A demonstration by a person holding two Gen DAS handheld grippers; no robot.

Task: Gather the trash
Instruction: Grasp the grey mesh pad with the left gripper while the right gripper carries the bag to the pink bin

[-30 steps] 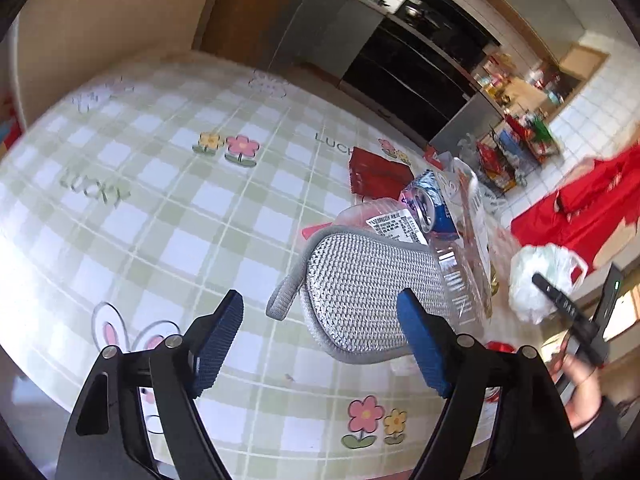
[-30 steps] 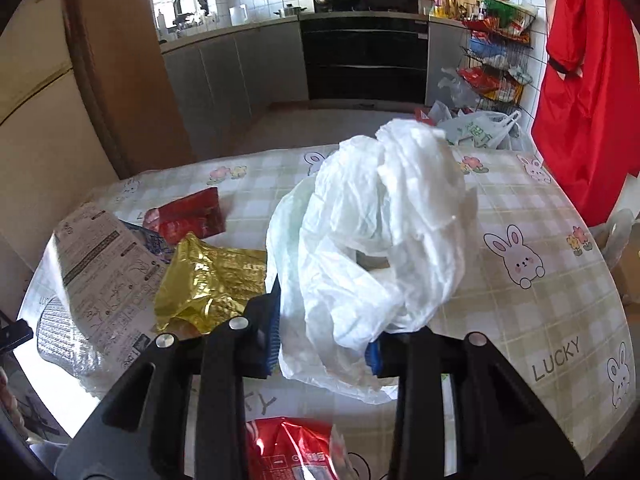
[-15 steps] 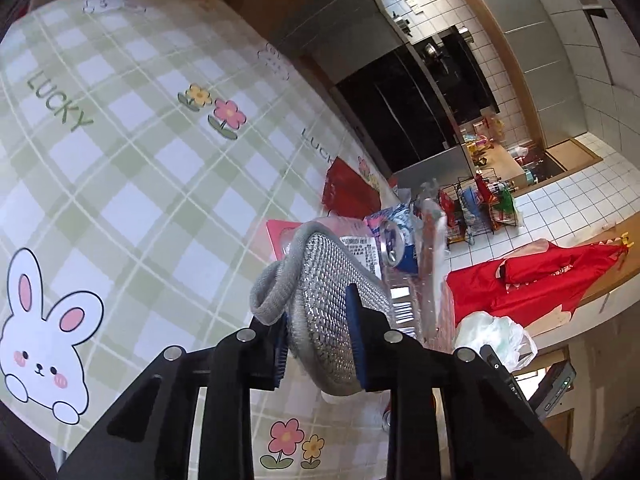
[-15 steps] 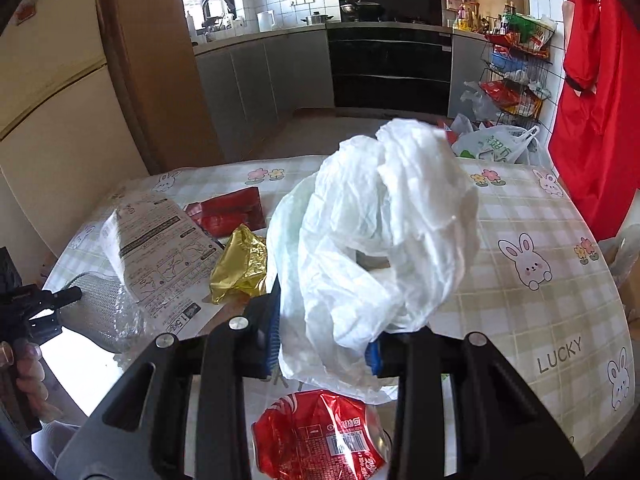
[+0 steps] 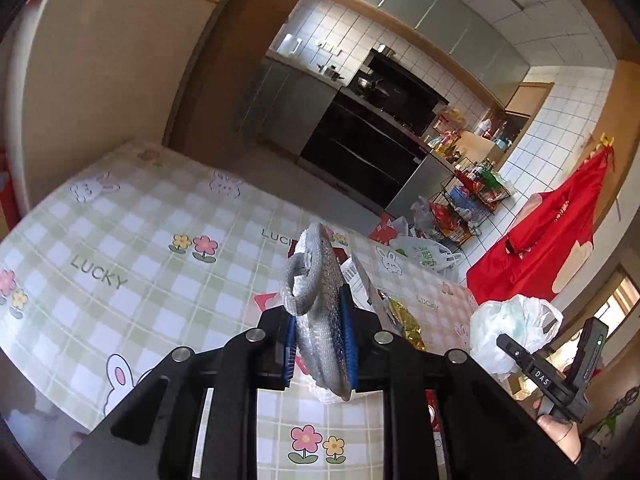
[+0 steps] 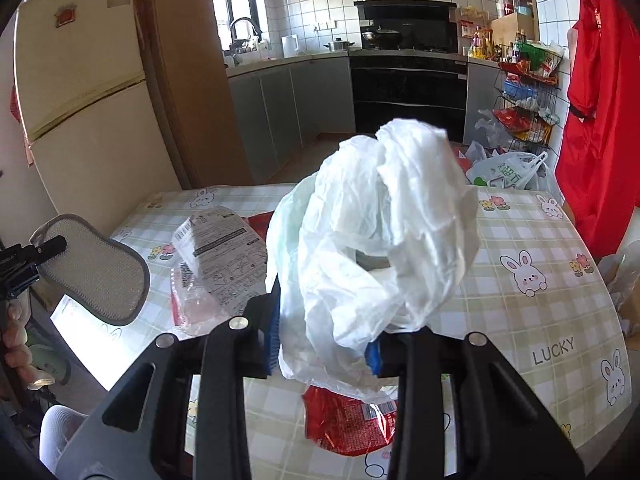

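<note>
My left gripper is clamped tight on the grey scrubbing pad, lifted above the checked table; the pad's lower edge hides behind the fingers. My right gripper pinches the white plastic bag, which blocks the table's middle. Near me, a red wrapper shows only partly beneath the bag.

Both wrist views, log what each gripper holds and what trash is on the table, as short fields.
left gripper: shut on silver mesh pad, lifted off the table
right gripper: shut on white plastic bag
table: checked cloth with bunnies
trash on table: red wrapper, printed clear packet, gold foil wrapper
</note>
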